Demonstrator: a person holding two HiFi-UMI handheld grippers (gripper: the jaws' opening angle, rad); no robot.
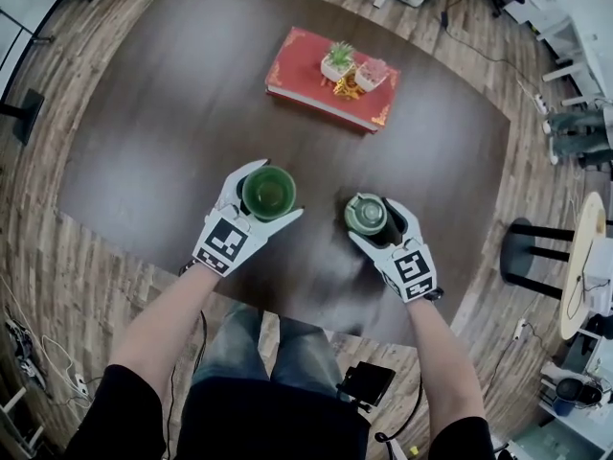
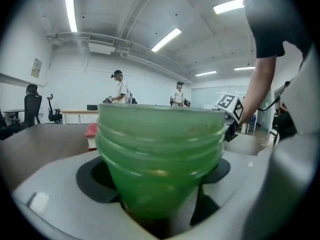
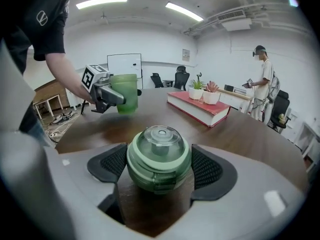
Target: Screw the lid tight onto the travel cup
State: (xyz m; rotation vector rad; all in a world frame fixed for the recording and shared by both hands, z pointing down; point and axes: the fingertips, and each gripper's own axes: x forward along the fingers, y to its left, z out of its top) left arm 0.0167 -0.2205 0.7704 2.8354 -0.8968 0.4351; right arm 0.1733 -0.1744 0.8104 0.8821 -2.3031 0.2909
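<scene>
Lifting the lid (image 3: 159, 156) is where this could first go wrong. Your right tool (image 1: 374, 218) has its pads closed on the lid's rounded sides. A smooth dome like that may tilt or pop out if the squeeze sits off-centre. The lid stands on the dark surface (image 1: 144, 161), to the right of the travel cup (image 2: 160, 154) and clearly apart from it.

Your left tool (image 1: 270, 195) is clamped on the cup's green body below the threaded rim, with the mouth open and facing up. I cannot tell whether the cup's base rests on the surface.

- **Cross-threading:** a lid that comes down tilted would likely bite across the threads and jam, so bring it in level.
- **Cup spinning:** the cup tapers and looks slick, so it may turn inside the left pads once you twist.
- **Squeezing too hard:** clamping harder to stop that could press the rim out of round and make the threads bind.
</scene>
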